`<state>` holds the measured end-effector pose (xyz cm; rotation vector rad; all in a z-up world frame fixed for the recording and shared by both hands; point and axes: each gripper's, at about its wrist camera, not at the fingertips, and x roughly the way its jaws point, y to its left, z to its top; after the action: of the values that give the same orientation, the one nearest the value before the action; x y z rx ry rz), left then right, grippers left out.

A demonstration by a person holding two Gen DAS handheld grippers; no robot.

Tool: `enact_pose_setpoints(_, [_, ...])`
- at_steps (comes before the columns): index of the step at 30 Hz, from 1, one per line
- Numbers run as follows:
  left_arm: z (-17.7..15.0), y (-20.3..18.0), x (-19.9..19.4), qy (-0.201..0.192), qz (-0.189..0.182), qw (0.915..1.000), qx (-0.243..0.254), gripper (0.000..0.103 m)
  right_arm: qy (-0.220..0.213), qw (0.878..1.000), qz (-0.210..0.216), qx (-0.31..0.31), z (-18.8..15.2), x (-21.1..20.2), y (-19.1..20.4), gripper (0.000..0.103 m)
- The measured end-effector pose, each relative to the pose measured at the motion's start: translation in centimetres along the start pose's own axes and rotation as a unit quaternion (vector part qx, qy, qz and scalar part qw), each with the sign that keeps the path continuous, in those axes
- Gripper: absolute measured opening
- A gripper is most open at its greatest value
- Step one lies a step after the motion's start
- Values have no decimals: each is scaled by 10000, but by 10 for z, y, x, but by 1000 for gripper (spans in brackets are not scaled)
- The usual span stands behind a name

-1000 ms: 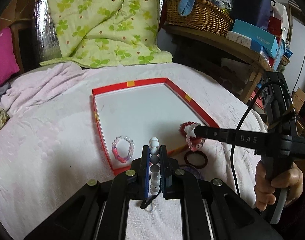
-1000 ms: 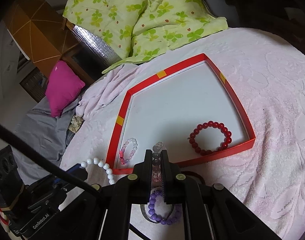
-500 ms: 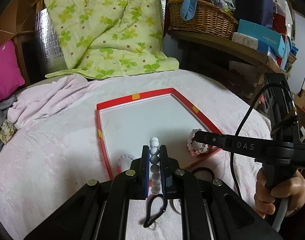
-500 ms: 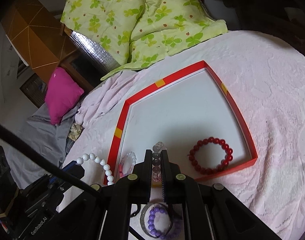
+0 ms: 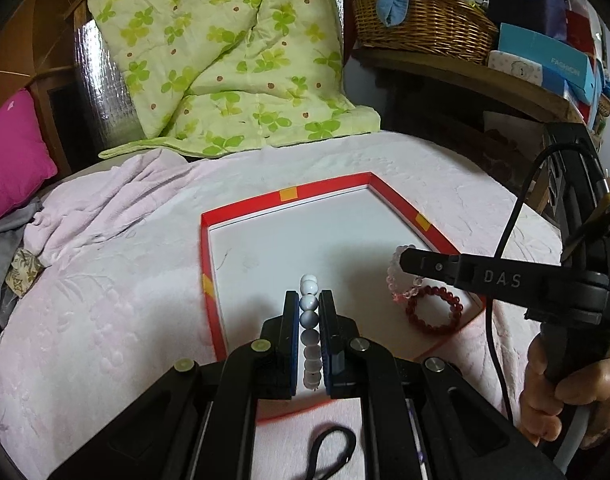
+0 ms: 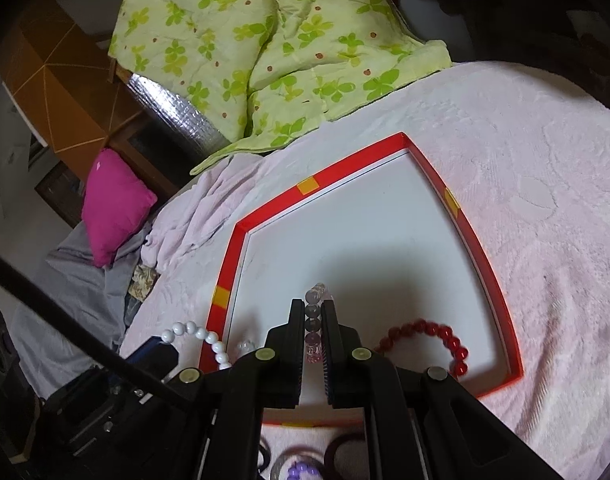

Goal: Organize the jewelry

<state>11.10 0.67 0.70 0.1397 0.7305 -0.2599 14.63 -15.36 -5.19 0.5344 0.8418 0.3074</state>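
Left wrist view: the left gripper is seen with its jaws clamped on a white bead bracelet, the strand pinched edge-on so that a few beads stand clear beyond the tips, above the near part of the red-rimmed tray on the pink bedspread. The right gripper is seen from the side, held in a hand, jaws closed on a pale pink bead bracelet that hangs over a dark red bead bracelet lying inside the tray by its near right corner. In the right wrist view the same grip is shown, with clear and smoky beads lined up between the blue pads. The bracelets are judged light, limp on their cords and hard, smooth and round in the bead, so a pinch across one or two beads is likely to slip or roll; hold is best taken across the strand with several beads seated along the pads, as done here. Glass or stone beads may chip if dropped on the tray floor, so a low release is advised. A black elastic loop lies on the bedspread outside the tray. Writing read: "DAS" on the right gripper's finger; "FASHION" on a blue box at upper right.
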Motion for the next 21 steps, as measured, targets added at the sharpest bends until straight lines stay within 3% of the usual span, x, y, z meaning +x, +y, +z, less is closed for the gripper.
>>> enact_pose_setpoints(7, [16,6,37,159,-31,9998,-120,10,-23,9996,-161,212,16,22,-10,9])
enact_pose_setpoints(16, [10,10,72,439,12,9986,-297,11,161,9985,-270,439,27,43,-26,12])
enact_pose_setpoints(18, [9,11,71,452,32,9985,-317,17,182,9982,-296,487,27,43,-27,13])
enact_pose_setpoints(20, [8,14,67,414,62,9984,-381,45,147,9977,-306,583,28,40,-31,19])
enact_pose_setpoints(21, [7,16,63,353,94,9985,-413,51,129,9976,-290,617,28,38,-32,28])
